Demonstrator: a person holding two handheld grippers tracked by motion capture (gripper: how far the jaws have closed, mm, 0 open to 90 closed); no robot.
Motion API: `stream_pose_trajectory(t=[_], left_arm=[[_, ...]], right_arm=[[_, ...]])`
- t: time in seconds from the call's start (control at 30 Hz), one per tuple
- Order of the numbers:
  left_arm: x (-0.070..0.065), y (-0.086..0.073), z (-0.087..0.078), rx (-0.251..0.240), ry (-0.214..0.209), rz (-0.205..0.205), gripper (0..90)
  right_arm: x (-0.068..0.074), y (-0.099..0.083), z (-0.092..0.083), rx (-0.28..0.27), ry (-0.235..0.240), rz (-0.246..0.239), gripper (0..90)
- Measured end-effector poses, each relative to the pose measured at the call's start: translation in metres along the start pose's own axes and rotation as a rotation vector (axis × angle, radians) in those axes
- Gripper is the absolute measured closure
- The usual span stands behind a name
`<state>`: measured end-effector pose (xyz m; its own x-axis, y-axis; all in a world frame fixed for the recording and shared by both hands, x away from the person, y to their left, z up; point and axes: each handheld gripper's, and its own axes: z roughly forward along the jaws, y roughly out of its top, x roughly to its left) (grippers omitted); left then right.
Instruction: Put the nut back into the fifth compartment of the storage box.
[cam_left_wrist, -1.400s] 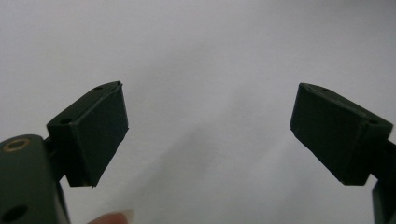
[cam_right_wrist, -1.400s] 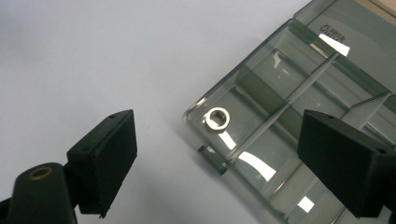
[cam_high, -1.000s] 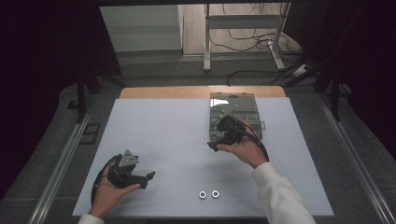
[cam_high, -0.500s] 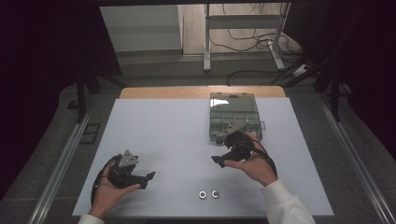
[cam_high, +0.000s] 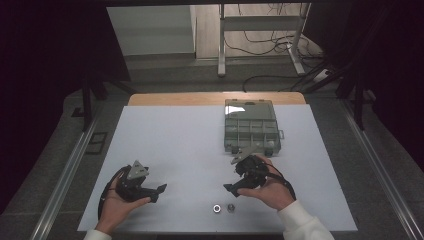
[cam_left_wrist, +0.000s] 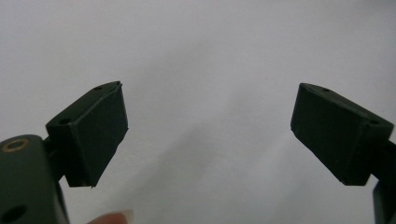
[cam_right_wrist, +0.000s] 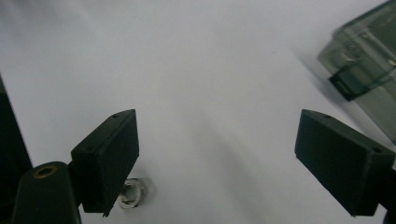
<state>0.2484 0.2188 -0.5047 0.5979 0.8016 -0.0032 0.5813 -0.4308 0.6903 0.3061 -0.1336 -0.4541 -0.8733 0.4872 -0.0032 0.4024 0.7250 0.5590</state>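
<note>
The right gripper (cam_high: 234, 186) has drawn back from the compartment box (cam_high: 251, 131) toward the near edge of the tabletop (cam_high: 175, 140), its jaws wide open and empty, now just above the two nuts (cam_high: 223, 208), one of them visible beside its jaw (cam_right_wrist: 132, 193). That suggests a pick-up comes next. The left gripper (cam_high: 156, 192) rests open, unchanged.

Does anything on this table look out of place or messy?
Two small metal nuts lie loose near the table's front edge, outside the compartment box. The right gripper hovers by them, jaws open. Nothing looks spilled or broken.
</note>
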Motion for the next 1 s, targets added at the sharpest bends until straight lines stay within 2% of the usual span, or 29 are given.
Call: stream_pose_trajectory(t=[0.33,0.6,1.0], left_arm=[[0.000,0.002,0.002,0.003,0.000,0.006,10.8],[0.000,0.001,0.002,0.003,0.000,0.005,10.7],[0.001,0.001,0.002,0.008,0.007,0.010,10.5]], right_arm=[[0.020,0.001,0.007,0.054,0.030,-0.052,14.8],[0.028,0.002,0.014,0.092,0.037,-0.072,14.9],[0.041,0.003,0.026,0.123,0.092,-0.153,16.5]])
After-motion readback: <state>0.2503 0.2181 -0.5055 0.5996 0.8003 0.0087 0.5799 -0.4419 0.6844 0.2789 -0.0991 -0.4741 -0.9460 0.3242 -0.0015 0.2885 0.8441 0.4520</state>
